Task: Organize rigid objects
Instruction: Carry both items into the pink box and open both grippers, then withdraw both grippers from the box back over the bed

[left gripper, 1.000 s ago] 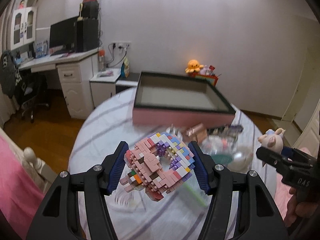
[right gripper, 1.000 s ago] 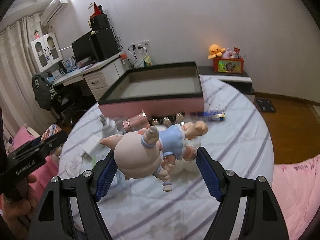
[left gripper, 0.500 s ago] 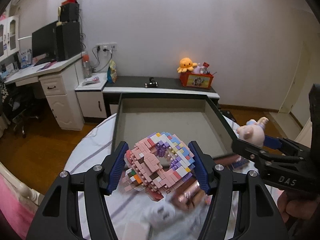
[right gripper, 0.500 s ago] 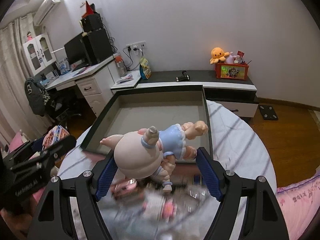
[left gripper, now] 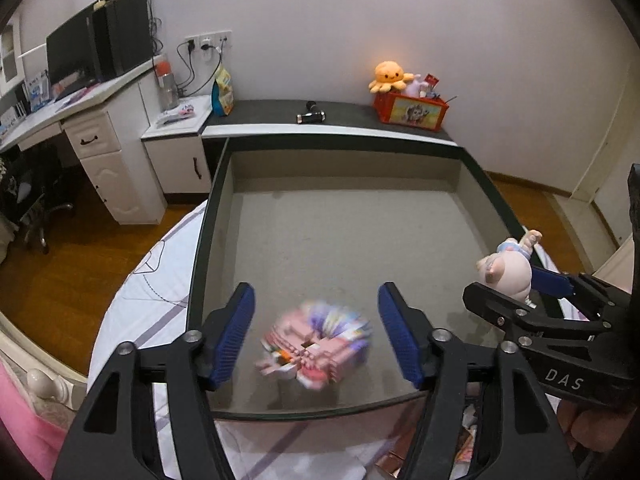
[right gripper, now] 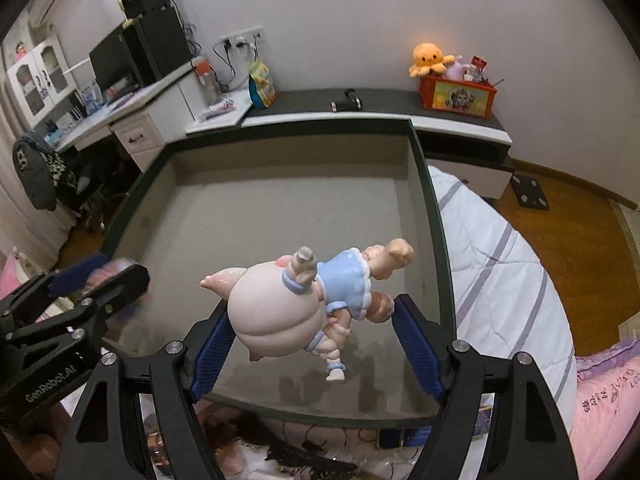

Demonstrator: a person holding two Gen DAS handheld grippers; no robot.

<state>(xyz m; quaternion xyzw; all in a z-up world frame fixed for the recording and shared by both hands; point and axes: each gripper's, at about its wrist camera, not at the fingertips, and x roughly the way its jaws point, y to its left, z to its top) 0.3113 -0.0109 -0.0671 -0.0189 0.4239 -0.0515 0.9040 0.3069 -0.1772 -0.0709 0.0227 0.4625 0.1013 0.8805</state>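
Note:
A pink and pastel brick-built toy (left gripper: 316,350) shows blurred, free in the air just over the near floor of the large dark-rimmed box (left gripper: 199,240). My left gripper (left gripper: 315,298) hangs above it with its jaws opening, both blue pads clear of the toy. My right gripper (right gripper: 312,312) is shut on a pig doll (right gripper: 276,312) in a blue dress and holds it sideways over the box's (right gripper: 432,220) near right part. The left wrist view shows that right gripper (left gripper: 520,286) with the pig doll (left gripper: 508,268) at the box's right rim.
The box sits on a round table with a striped white cloth (right gripper: 500,264). Small loose items lie on the cloth in front of the box (right gripper: 304,452). A low cabinet (left gripper: 340,120) with an orange octopus toy and a red box (left gripper: 412,108) stands behind.
Both grippers have moved forward from over the table's clutter to over the box. The left jaws have widened and the brick toy has dropped out of them.

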